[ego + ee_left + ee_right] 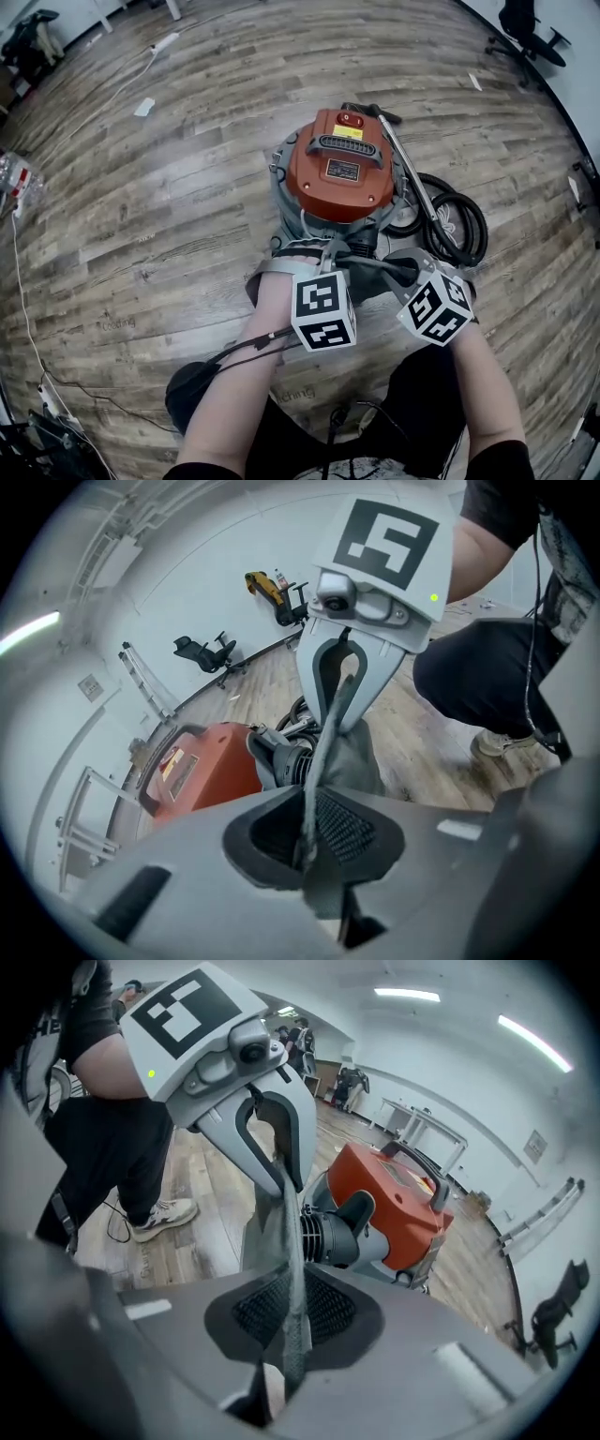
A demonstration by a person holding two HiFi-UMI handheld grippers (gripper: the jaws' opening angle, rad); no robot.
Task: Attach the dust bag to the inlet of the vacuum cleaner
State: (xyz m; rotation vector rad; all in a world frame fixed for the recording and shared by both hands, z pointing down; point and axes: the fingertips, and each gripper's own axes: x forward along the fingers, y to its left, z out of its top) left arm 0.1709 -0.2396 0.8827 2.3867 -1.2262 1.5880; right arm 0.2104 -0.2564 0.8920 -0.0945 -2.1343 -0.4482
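grey cloth dust bag (267, 1237), stretched flat.

No text can be read with certainty. Vacuum cleaner (339, 169): a yellow label (349, 133) and a dark plate (343, 171) sit on its orange top, their print too small. Wooden floor (187, 187): faint lettering (118, 325), illegible.

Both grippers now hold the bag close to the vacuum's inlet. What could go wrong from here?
The left gripper and right gripper each pinch only a thin fold of the grey dust bag; it may slip out. The fabric hangs in front of the black inlet, not visibly around it, so it may seat crooked.
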